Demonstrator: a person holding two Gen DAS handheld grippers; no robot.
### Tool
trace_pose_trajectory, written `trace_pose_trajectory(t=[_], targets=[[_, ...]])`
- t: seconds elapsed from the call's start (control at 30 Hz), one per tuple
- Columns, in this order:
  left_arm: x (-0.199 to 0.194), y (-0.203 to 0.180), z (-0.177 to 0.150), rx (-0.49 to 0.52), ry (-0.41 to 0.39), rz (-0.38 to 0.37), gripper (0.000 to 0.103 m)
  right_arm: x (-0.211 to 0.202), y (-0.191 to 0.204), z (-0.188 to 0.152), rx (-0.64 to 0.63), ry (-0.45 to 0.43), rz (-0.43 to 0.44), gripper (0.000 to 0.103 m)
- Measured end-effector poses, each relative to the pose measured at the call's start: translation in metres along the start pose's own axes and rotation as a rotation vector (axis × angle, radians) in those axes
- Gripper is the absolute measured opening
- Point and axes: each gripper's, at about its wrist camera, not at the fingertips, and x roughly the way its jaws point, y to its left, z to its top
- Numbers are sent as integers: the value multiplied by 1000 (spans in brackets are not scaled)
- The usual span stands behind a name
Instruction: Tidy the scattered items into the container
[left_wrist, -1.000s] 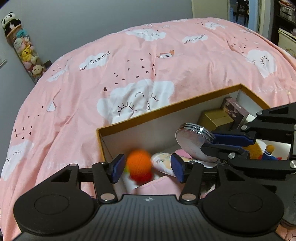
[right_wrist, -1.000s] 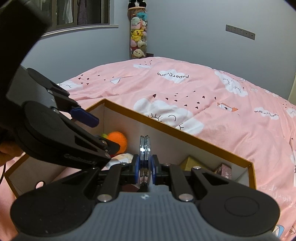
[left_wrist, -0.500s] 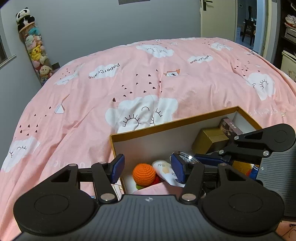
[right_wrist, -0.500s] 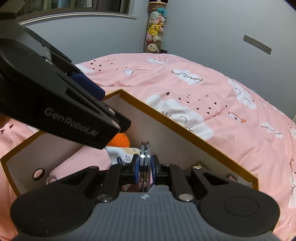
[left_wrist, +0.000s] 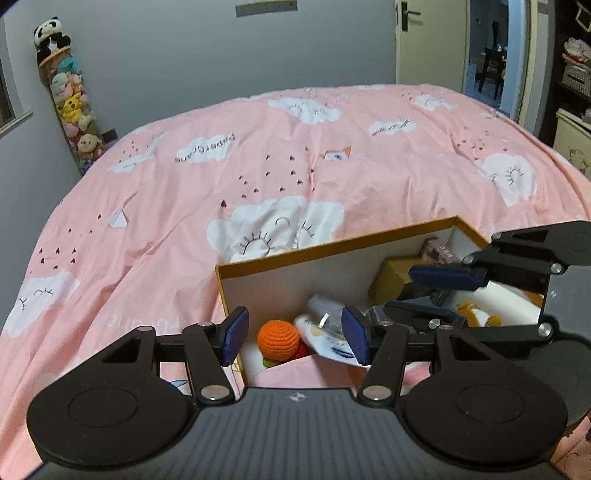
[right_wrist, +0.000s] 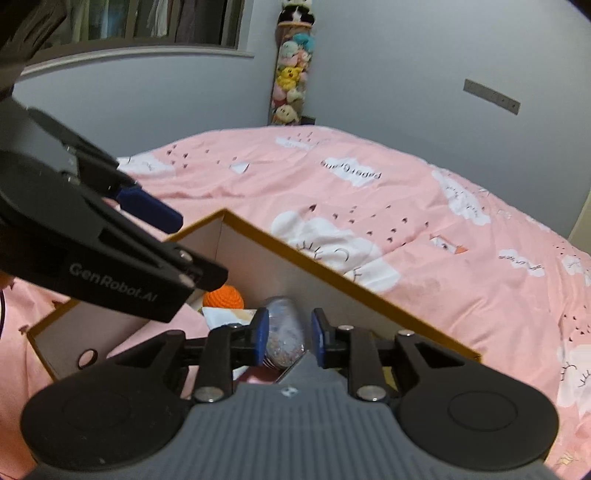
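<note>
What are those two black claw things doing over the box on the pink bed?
A person is tidying things into the box. The right gripper is opening, dropping a round shiny compact inside. The left gripper hangs open and empty above an orange yarn ball already in the box.

The bedspread (left_wrist: 258, 177) is soft matt cotton-like cloth, creased; the box (left_wrist: 332, 248) looks like smooth card, white inside; the orange ball (left_wrist: 277, 339) is rough crocheted yarn; the gripper fingers (left_wrist: 207, 354) are matt black plastic with shiny metal screws
</note>
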Motion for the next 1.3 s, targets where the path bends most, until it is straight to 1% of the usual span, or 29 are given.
trace_pose_trajectory(t=[0.03,0.1,0.13,0.23,0.33,0.37,0.4,0.43,0.47,0.53,0.63,0.83,0.9,1.0,1.1,1.27,1.3], targets=[[-4,-1,0,-2,-11,2,67,-6,-1,0,12,-13,-9,38],[-13,-2,0,-11,-35,7,67,-18,-3,1,42,-38,-29,41],[-18,-3,0,-19,-46,8,68,-24,-4,1,61,-49,-44,45],[-34,-5,0,-46,-90,14,73,-42,-6,0,131,-85,-94,54],[-50,-9,-2,-74,-137,22,77,-61,-8,-3,221,-117,-105,63],[-55,-10,-2,-80,-145,26,80,-67,-9,-4,249,-124,-109,65],[-59,-11,-4,-86,-150,33,82,-72,-8,-5,271,-128,-118,69],[-63,-13,-6,-94,-153,41,83,-79,-8,-7,287,-133,-132,74],[-66,-14,-9,-100,-154,47,83,-84,-7,-9,296,-138,-145,75],[-68,-19,-15,-105,-144,63,83,-93,-4,-14,304,-148,-172,82],[-68,-25,-29,-123,-124,84,83,-105,-1,-24,315,-150,-201,84],[-63,-29,-54,-182,-107,75,83,-116,-3,-45,400,-137,-214,87],[-61,-30,-59,-192,-107,87,83,-118,-3,-51,414,-132,-224,88],[-56,-33,-65,-195,-100,113,83,-116,0,-60,414,-124,-240,91],[-51,-34,-70,-205,-95,118,83,-112,0,-66,407,-119,-246,96],[-47,-42,-77,-186,-120,148,86,-103,-2,-77,428,-99,-243,96],[-46,-43,-78,-181,-125,153,89,-100,-2,-79,435,-96,-242,96]])
